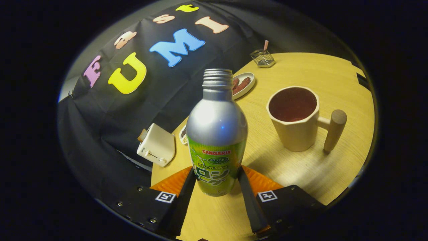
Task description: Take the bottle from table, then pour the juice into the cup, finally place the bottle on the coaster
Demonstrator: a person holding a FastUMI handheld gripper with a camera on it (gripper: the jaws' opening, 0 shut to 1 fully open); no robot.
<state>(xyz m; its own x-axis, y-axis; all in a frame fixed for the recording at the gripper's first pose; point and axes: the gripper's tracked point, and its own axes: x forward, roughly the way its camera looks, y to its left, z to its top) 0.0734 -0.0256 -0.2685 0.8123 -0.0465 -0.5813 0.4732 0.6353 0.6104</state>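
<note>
A silver bottle with a green label and an uncapped threaded neck stands upright between my fingers. My gripper is shut on it, one finger pressing each side of its lower, labelled part. Whether its base rests on the wooden table or hangs just above it, I cannot tell. A cream cup with a wooden peg handle stands beyond the fingers, to the right of the bottle. There is dark red liquid inside it.
A small white toaster sits at the table's edge left of the bottle, with a small dish beside it. Behind the bottle lies a white plate of brown pieces, and farther back a wire holder.
</note>
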